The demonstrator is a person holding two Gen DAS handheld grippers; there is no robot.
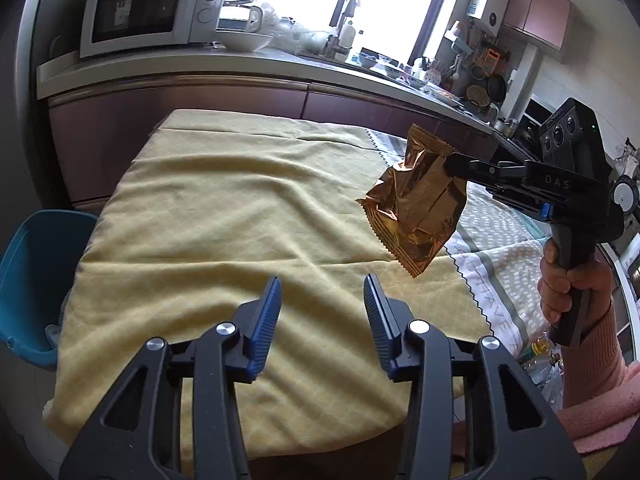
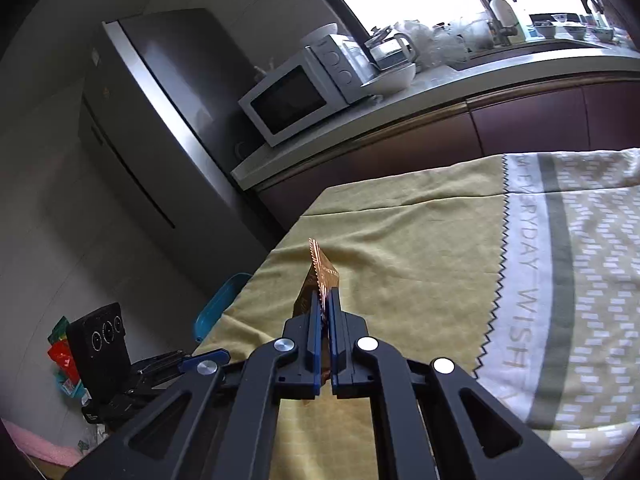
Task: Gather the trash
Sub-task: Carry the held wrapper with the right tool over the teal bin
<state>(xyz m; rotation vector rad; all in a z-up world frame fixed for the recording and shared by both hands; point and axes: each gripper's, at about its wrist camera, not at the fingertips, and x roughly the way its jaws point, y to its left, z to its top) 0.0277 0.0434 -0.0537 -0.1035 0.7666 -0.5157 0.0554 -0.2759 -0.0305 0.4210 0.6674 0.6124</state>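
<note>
My right gripper (image 2: 325,312) has its fingers pressed together on a crumpled gold foil wrapper (image 1: 416,208), pinching it at its upper edge so it hangs in the air, clear of the cloth. From the left wrist camera the wrapper dangles over the right side of the table, above where the yellow cloth (image 1: 224,216) meets the grey-and-white patterned cloth (image 1: 516,240) with its zigzag border. My right hand (image 1: 568,288) grips the tool's handle, pink sleeve at the wrist.

From the right wrist camera I see the wrapper (image 2: 320,268) edge-on, its serrated seam sticking up between my blue pads.

My left gripper (image 1: 322,300) is spread wide and holds nothing; it hovers over the near edge of the table, above the yellow cloth.

A blue chair (image 1: 36,280) stands at the table's left edge. Beyond the far edge runs the kitchen counter (image 1: 168,68), carrying a white microwave (image 1: 148,12) with a white bowl (image 1: 244,40) just beside it.
</note>
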